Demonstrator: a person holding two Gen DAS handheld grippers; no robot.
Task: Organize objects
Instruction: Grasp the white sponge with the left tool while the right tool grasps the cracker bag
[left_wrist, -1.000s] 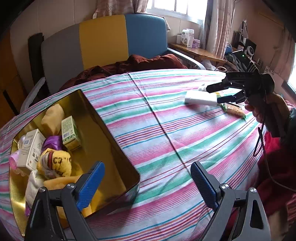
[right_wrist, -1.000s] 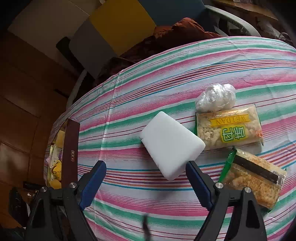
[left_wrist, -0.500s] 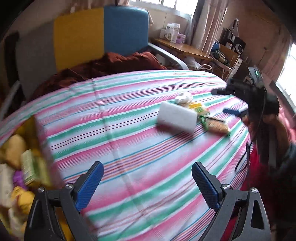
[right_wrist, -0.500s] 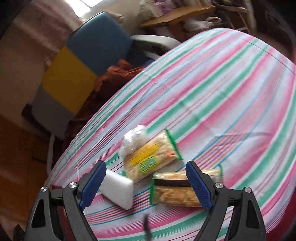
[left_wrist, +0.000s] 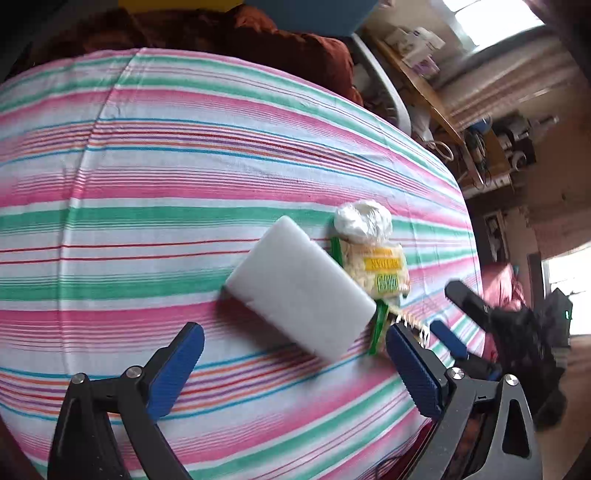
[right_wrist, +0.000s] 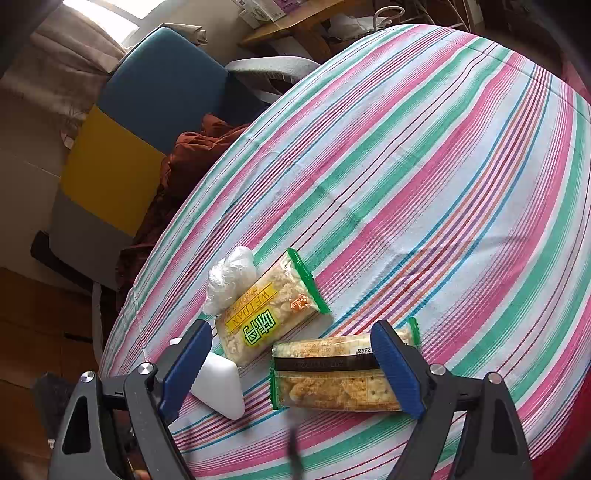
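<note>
Striped cloth (left_wrist: 155, 177) covers the table; four loose things cluster near its edge on my side. White block (left_wrist: 301, 286) lies flat, touching the yellow snack pack (right_wrist: 267, 319); a clear wrapped lump (right_wrist: 231, 278) sits at that pack's far end, a second snack pack (right_wrist: 332, 376) just beside. My left tongs (left_wrist: 291, 367) hang wide open, empty, lined up on the block, probably the next pick. My right tongs (right_wrist: 290, 365) also gape empty, straddling the second pack, low enough to close on it.
</note>
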